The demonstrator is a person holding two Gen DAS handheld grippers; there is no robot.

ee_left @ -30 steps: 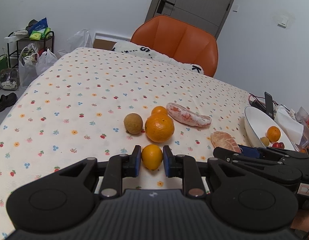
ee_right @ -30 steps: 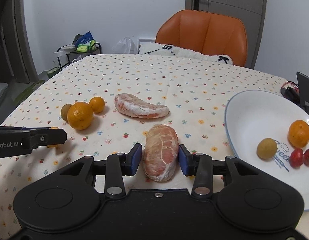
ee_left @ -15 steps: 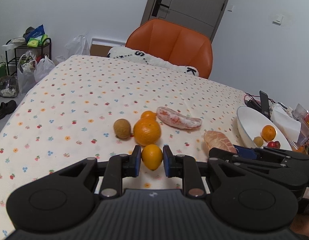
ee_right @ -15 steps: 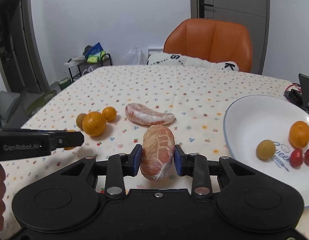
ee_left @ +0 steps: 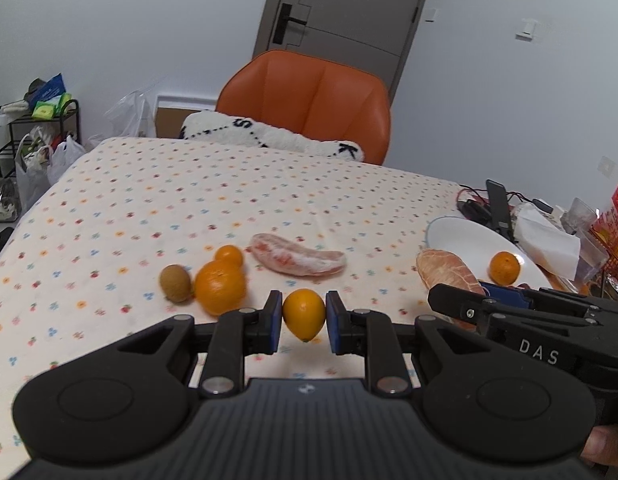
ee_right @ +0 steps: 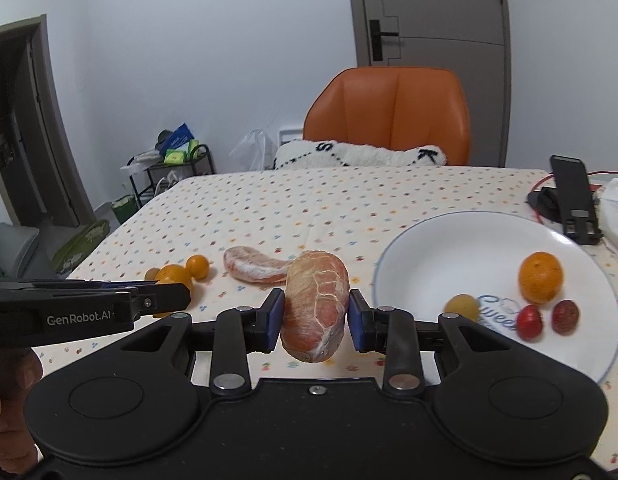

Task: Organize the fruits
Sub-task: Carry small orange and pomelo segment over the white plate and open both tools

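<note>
Orange kumquat (ee_left: 304,314) clamped in left gripper (ee_left: 301,322) and pomelo segment (ee_right: 315,305) clamped in right gripper (ee_right: 315,320), both airborne; carry level to plate (ee_right: 441,248), releasing low.

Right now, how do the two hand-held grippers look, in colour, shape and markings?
Both are matte black plastic. Each has a wide ribbed body with two round discs, silver pivot pins, and two fingers with blue pads. The left hand-held gripper shows white "GenRobot.AI" lettering on its side. The right hand-held gripper shows white "DAS" lettering on its side. No cables or sleeves are visible.
</note>
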